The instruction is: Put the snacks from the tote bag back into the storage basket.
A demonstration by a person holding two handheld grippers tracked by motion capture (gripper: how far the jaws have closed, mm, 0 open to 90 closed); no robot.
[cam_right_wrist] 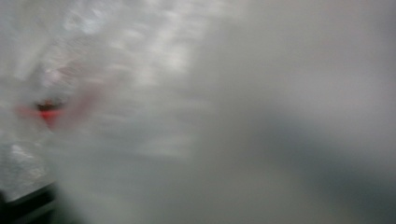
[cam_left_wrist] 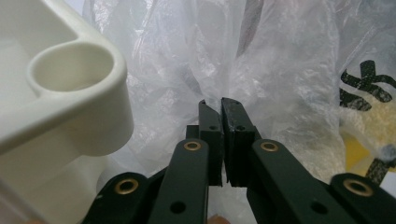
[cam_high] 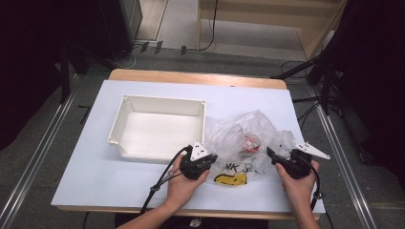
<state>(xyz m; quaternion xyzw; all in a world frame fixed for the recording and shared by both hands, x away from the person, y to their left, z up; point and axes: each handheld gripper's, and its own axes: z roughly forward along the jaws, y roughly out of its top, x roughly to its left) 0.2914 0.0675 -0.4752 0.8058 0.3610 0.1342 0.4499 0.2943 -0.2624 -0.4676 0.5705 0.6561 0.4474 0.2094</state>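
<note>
Both forearms reach in over the near edge of the tabletop. The left gripper (cam_left_wrist: 220, 105) has its jaws pressed together, angled toward the right edge. The right gripper (cam_high: 273, 155) points left; its jaws are blurred, perhaps closed.

one plastic bag (cam_high: 241, 138), one white tray (cam_high: 160, 126)

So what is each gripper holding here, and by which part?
The left gripper pinches a fold of the clear plastic bag near the white tray. The right gripper's hold cannot be told.

Crumpled clear plastic bag (cam_high: 241, 138) (yellow print, red item inside) beside white tray (cam_high: 157, 126).
</note>
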